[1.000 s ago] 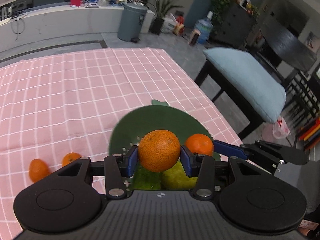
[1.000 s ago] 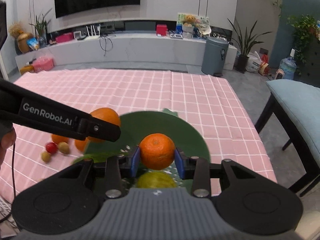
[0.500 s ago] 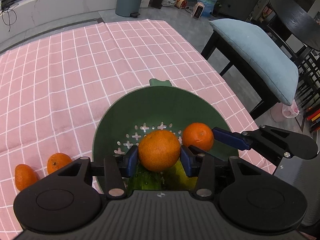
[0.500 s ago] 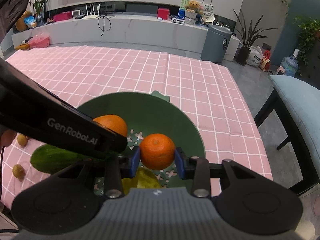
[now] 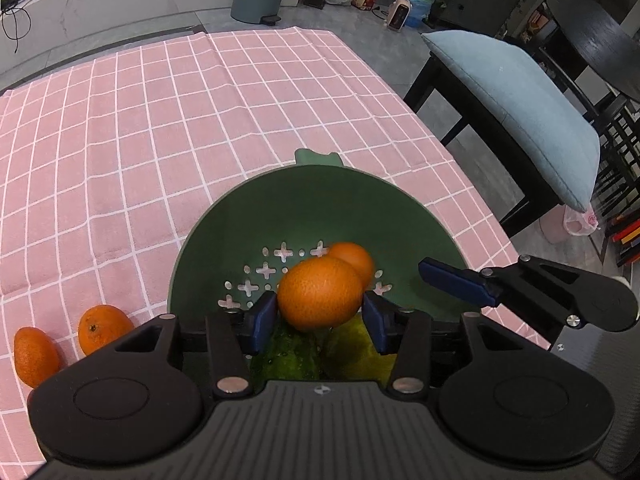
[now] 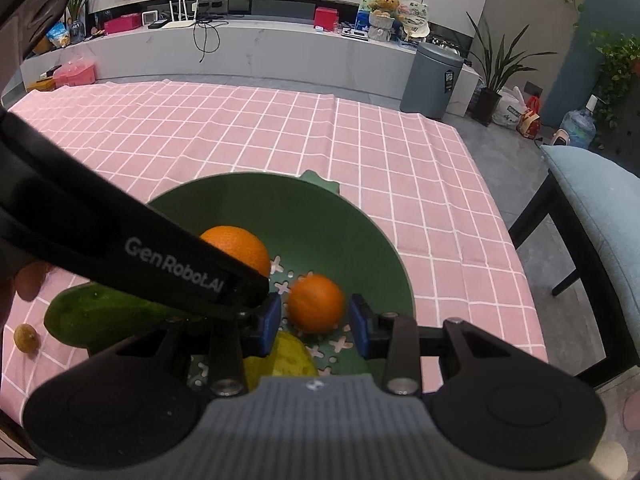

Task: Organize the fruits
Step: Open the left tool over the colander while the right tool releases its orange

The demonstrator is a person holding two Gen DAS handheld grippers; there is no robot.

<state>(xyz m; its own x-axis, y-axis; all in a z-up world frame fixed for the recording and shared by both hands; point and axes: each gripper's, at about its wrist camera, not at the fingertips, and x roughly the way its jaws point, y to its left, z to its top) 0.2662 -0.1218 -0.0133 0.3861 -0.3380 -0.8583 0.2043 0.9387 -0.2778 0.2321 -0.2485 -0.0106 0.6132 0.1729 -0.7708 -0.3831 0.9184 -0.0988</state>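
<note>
A green perforated bowl [image 5: 320, 208] sits on the pink checked tablecloth and also shows in the right wrist view [image 6: 320, 224]. My left gripper [image 5: 320, 312] is open above it, its pads apart from a large orange [image 5: 320, 298] that looks blurred between them. My right gripper [image 6: 316, 318] is open too, with a smaller orange [image 6: 316, 302] loose between its pads over the bowl floor; that orange also shows in the left wrist view [image 5: 354, 258]. A cucumber [image 6: 96, 316] and a yellow-green fruit [image 6: 280, 356] lie in the bowl.
Two small oranges [image 5: 104, 328] [image 5: 36, 354] lie on the cloth left of the bowl. A small brown fruit [image 6: 26, 338] lies at the far left. A bench with a blue cushion [image 5: 516, 104] stands beside the table's right edge.
Both grippers moved lower over the bowl and opened. The two oranges they held are now free of the pads.
</note>
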